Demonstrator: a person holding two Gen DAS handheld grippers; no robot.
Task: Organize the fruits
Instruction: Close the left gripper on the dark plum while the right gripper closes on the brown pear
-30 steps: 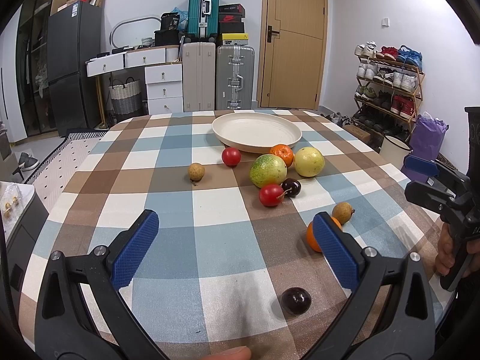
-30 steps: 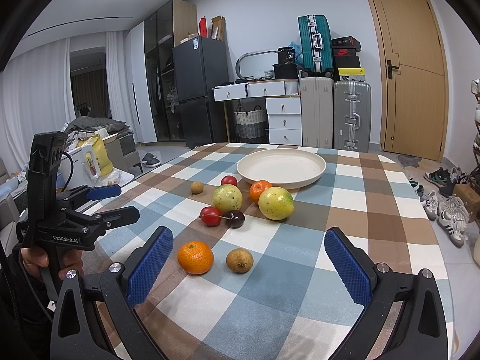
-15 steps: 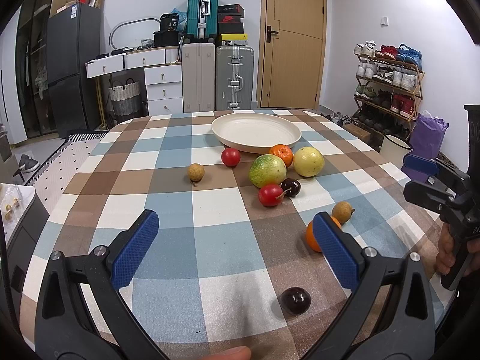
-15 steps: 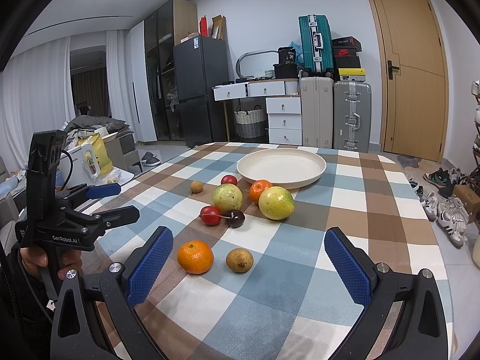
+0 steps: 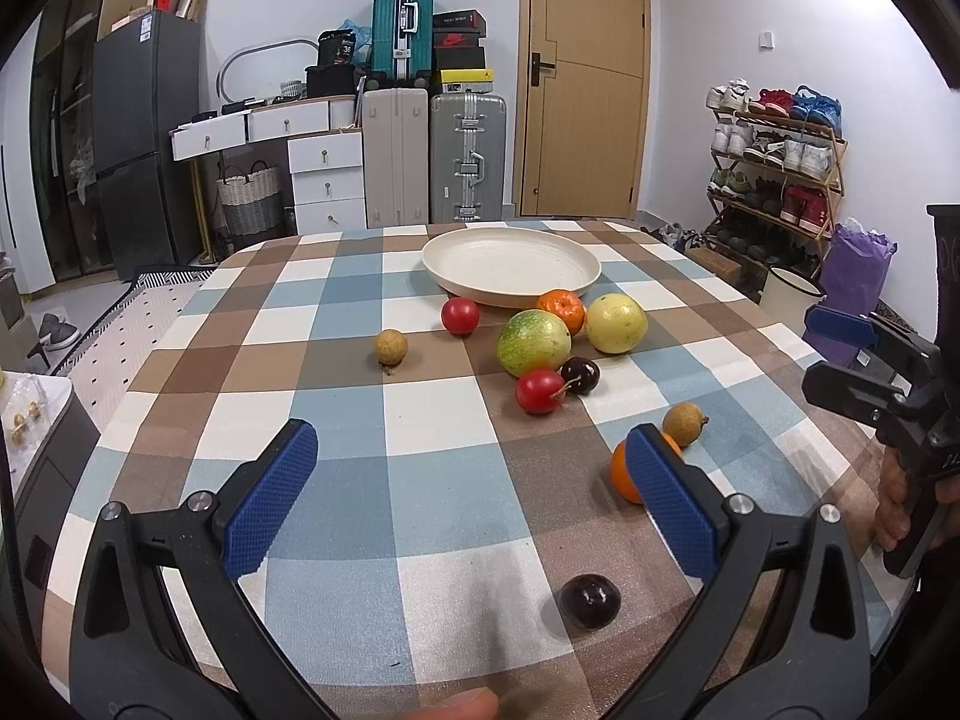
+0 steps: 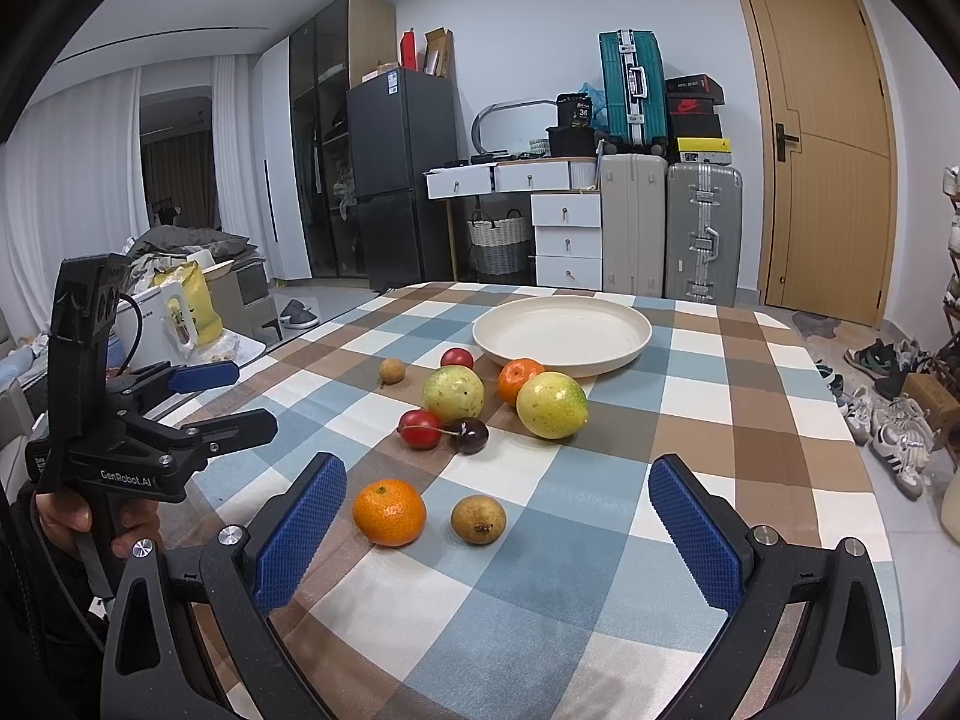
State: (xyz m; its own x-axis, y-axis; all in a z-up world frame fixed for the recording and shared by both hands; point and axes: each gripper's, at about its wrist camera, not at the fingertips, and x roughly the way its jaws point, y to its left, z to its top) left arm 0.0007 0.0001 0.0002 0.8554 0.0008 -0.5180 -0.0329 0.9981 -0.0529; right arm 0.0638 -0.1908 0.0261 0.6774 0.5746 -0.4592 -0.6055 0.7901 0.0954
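A cream plate (image 5: 510,264) (image 6: 561,333) stands empty at the far side of the checked table. In front of it lie a green-yellow fruit (image 5: 533,342) (image 6: 452,393), a yellow fruit (image 5: 616,323) (image 6: 551,405), a small orange (image 5: 561,309) (image 6: 519,380), two red fruits (image 5: 460,315) (image 5: 539,390), a dark cherry (image 5: 580,375) and a longan (image 5: 390,347). Nearer lie an orange (image 6: 389,511), a brown longan (image 6: 478,519) and a dark plum (image 5: 590,600). My left gripper (image 5: 474,492) is open above the near table. My right gripper (image 6: 498,534) is open, just behind the orange and longan.
Suitcases (image 5: 432,162), white drawers (image 5: 324,180) and a black fridge (image 5: 144,138) stand behind the table. A shoe rack (image 5: 774,162) and a purple bag (image 5: 852,276) are on the right. The table's right edge (image 6: 864,480) drops to shoes on the floor.
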